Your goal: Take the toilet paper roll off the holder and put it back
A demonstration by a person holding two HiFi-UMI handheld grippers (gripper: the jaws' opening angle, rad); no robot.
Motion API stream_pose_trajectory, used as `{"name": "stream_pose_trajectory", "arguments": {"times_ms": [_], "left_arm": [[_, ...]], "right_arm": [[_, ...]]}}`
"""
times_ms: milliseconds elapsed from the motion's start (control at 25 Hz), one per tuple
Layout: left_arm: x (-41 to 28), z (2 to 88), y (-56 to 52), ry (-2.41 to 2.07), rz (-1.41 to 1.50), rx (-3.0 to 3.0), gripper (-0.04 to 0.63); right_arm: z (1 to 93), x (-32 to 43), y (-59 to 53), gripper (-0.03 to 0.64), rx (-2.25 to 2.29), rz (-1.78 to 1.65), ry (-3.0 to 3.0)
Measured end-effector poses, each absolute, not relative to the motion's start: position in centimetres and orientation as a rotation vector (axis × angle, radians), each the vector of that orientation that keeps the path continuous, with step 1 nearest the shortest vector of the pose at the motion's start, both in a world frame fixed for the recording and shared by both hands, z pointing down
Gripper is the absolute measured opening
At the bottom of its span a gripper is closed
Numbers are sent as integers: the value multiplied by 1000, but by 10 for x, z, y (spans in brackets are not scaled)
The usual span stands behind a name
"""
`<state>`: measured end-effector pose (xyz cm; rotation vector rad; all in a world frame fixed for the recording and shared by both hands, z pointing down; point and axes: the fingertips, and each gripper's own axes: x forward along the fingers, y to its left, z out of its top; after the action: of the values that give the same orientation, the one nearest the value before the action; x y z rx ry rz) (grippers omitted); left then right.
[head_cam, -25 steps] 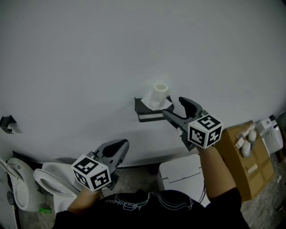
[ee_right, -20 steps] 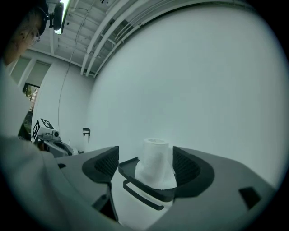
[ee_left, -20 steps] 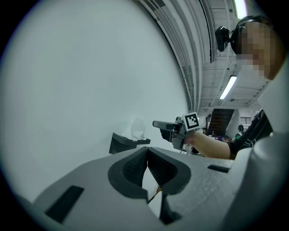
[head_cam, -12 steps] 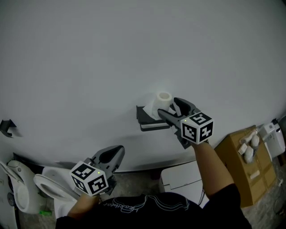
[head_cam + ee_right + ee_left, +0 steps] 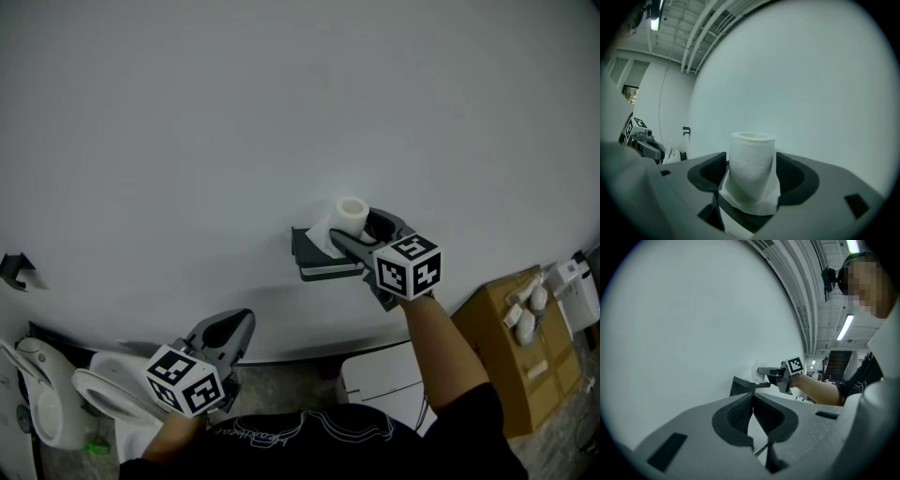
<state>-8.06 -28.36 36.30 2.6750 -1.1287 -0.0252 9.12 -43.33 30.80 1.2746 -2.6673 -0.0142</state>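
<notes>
A small white toilet paper roll point(image 5: 351, 214) stands upright on the dark wall-mounted holder point(image 5: 314, 258), with a loose sheet hanging at its base. My right gripper point(image 5: 362, 225) reaches in from the right, one jaw on each side of the roll. In the right gripper view the roll point(image 5: 751, 171) fills the gap between the ribbed pads point(image 5: 715, 172). The jaws are closing and the roll shows no squeeze. My left gripper point(image 5: 232, 328) hangs low at the left, far from the holder, shut with nothing in it. Its view shows the holder point(image 5: 740, 385) ahead.
The plain white wall point(image 5: 281, 112) fills most of the view. Below stand a white toilet point(image 5: 98, 384) at the left, a white box point(image 5: 384, 375) under the holder and a cardboard box point(image 5: 511, 328) at the right. A small black bracket point(image 5: 14, 267) sits on the wall, far left.
My right gripper has moved forward to the holder, and its jaws now flank the roll and have narrowed. The left gripper has sunk slightly lower.
</notes>
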Motion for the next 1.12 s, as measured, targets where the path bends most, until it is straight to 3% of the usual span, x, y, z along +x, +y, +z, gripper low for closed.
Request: {"name": "stream_pose_trajectory", "arguments": {"times_ms": [160, 1120], "left_arm": [[-82, 363, -287, -1132, -28, 2668, 6], [-95, 361, -281, -1162, -57, 2644, 6]], "right_arm": [[311, 90, -437, 290, 1264, -41, -2631], [309, 94, -436, 288, 1290, -1, -2646]]}}
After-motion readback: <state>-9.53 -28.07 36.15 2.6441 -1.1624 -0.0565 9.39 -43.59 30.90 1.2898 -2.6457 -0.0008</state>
